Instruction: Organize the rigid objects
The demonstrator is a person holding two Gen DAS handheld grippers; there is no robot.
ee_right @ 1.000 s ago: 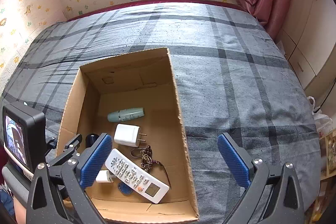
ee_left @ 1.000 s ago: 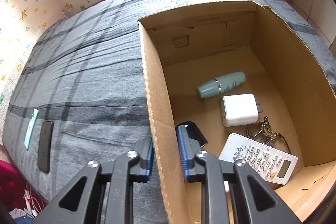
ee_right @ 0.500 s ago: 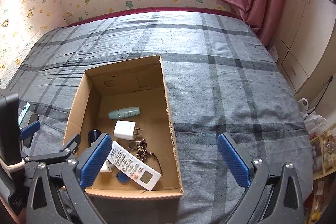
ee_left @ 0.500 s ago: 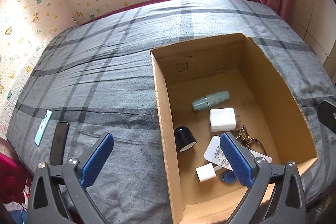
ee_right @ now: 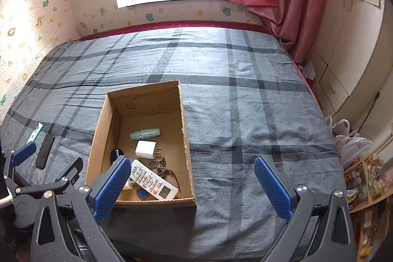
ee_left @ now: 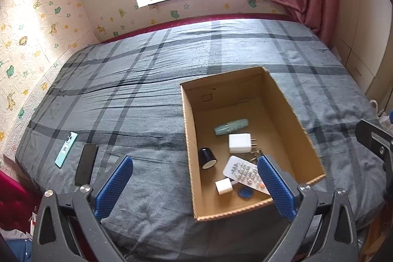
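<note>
An open cardboard box (ee_left: 304, 129) (ee_right: 186, 139) sits on the bed near its front edge. Inside lie a teal bottle (ee_left: 231, 127) (ee_right: 145, 133), a white charger (ee_left: 239, 143) (ee_right: 146, 149), a dark blue cap (ee_left: 207, 158), a white remote (ee_left: 244, 173) (ee_right: 153, 183), a small white cube (ee_left: 223, 186), a blue tag (ee_left: 245, 193) and keys (ee_right: 161, 167). My left gripper (ee_left: 194, 183) is open and empty, pulled back above the box's near end. My right gripper (ee_right: 190, 184) is open and empty, held back over the box's near right corner.
The bed has a grey plaid blanket (ee_left: 147, 90) (ee_right: 245, 102). A black phone (ee_left: 86, 163) (ee_right: 45, 151) and a teal card (ee_left: 66, 149) (ee_right: 35, 133) lie near the front left edge. Plastic bags (ee_right: 351, 139) and a shelf stand right of the bed.
My left gripper opened, let go of the dark blue cap in the box, and pulled back and up. My right gripper also drew back, staying open.
</note>
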